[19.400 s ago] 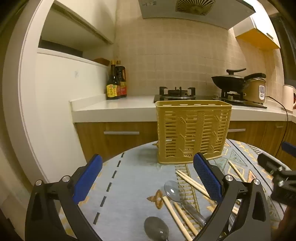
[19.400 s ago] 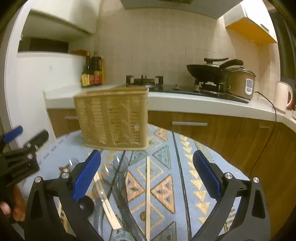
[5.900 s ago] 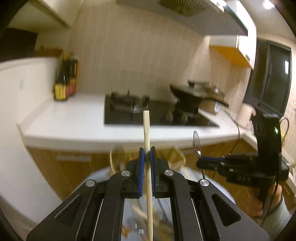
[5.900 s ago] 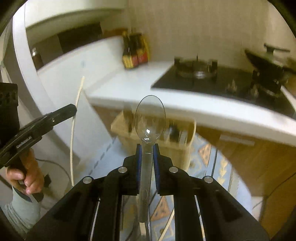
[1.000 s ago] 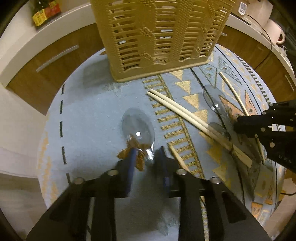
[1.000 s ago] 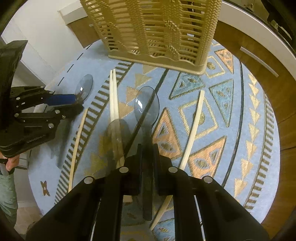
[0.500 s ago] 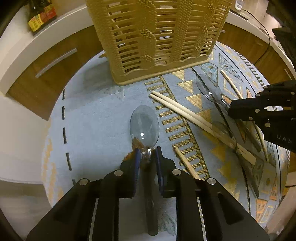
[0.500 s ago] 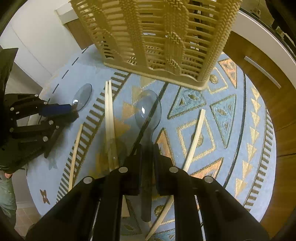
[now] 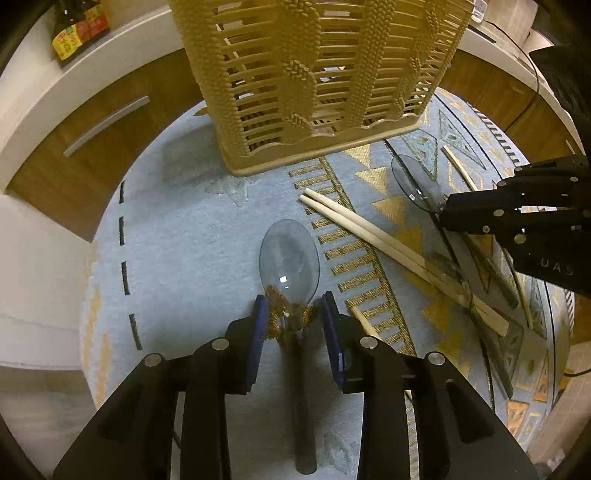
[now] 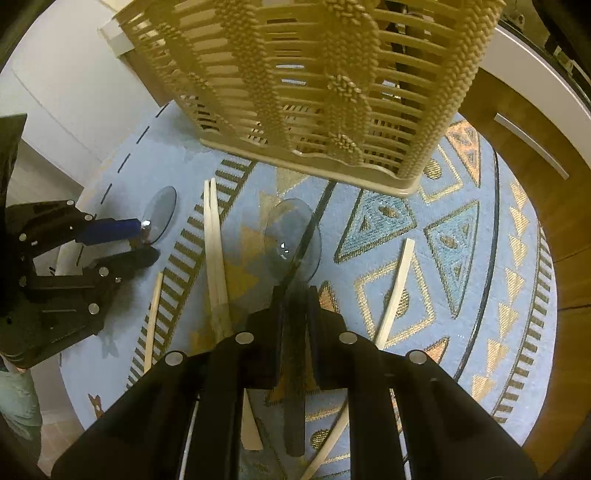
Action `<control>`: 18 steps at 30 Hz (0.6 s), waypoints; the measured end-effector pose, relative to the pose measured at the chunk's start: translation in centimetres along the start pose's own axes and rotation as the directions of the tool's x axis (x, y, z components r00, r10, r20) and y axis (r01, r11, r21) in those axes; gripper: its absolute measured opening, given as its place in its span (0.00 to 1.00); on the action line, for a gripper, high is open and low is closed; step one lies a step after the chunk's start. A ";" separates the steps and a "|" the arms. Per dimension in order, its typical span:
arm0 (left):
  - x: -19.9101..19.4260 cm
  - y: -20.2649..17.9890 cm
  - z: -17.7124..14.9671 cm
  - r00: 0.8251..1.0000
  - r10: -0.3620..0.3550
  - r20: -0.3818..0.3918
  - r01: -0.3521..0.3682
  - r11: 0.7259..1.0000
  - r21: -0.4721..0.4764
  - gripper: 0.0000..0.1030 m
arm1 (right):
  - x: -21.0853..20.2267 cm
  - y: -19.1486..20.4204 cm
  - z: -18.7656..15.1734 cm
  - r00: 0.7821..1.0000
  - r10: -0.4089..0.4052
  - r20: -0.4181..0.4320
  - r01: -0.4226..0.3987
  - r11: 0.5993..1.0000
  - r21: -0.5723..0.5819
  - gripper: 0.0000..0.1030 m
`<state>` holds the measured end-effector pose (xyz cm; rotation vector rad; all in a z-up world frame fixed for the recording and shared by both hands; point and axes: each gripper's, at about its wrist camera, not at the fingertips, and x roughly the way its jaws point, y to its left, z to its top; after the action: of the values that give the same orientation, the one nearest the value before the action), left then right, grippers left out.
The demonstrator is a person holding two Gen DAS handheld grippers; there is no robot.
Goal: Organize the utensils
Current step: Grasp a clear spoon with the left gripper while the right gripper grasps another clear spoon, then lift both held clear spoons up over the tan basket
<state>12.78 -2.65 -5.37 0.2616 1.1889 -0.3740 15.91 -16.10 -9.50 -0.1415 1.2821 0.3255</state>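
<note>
A tan slotted utensil basket (image 9: 317,74) stands at the far side of a round blue patterned table (image 9: 177,221); it also fills the top of the right wrist view (image 10: 314,81). My left gripper (image 9: 295,314) is open, its blue pads either side of the neck of a clear spoon (image 9: 289,258) that lies on the cloth. My right gripper (image 10: 295,295) is shut on a second clear spoon (image 10: 293,236), held just above the cloth in front of the basket. A pair of wooden chopsticks (image 9: 388,247) lies between the two grippers, seen also in the right wrist view (image 10: 216,258).
A short chopstick (image 10: 153,317) lies near the left gripper (image 10: 144,240), and a curved one (image 10: 395,291) lies to the right of the right gripper (image 9: 439,210). Wooden cabinets and a white counter with sauce bottles (image 9: 79,27) ring the table.
My left gripper was shut on the spoon's neck half a second ago and has now opened. My right gripper has carried its spoon closer to the basket.
</note>
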 end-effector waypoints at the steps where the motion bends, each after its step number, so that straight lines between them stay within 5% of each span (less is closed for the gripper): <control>1: -0.2 0.1 -0.2 1.000 0.000 0.001 0.000 1.000 0.000 0.29 | 0.1 -0.3 0.0 1.000 0.013 -0.004 -0.013 1.000 0.020 0.11; 5: 0.0 0.7 0.1 1.000 -0.005 0.002 0.005 1.000 -0.002 0.29 | -0.4 -1.9 -0.3 0.998 0.063 -0.023 -0.061 0.995 0.084 0.12; 10: -0.1 1.0 -0.3 1.000 -0.008 -0.003 0.008 1.000 -0.007 0.29 | -0.6 -1.0 -0.2 0.999 -0.011 -0.046 0.013 0.999 0.033 0.15; 12: -0.3 1.3 -0.4 1.000 -0.013 -0.005 0.013 1.000 -0.014 0.29 | -0.5 -0.2 0.2 0.998 -0.038 -0.054 0.039 0.999 0.012 0.23; 18: -0.1 2.2 0.1 0.999 -0.032 -0.011 0.031 0.999 -0.026 0.29 | -0.1 0.4 0.7 0.997 -0.029 -0.077 0.032 0.999 0.039 0.31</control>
<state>13.75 -0.69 -5.20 0.2235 1.2098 -0.3850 16.43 -15.58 -9.13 -0.1399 1.3598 0.2703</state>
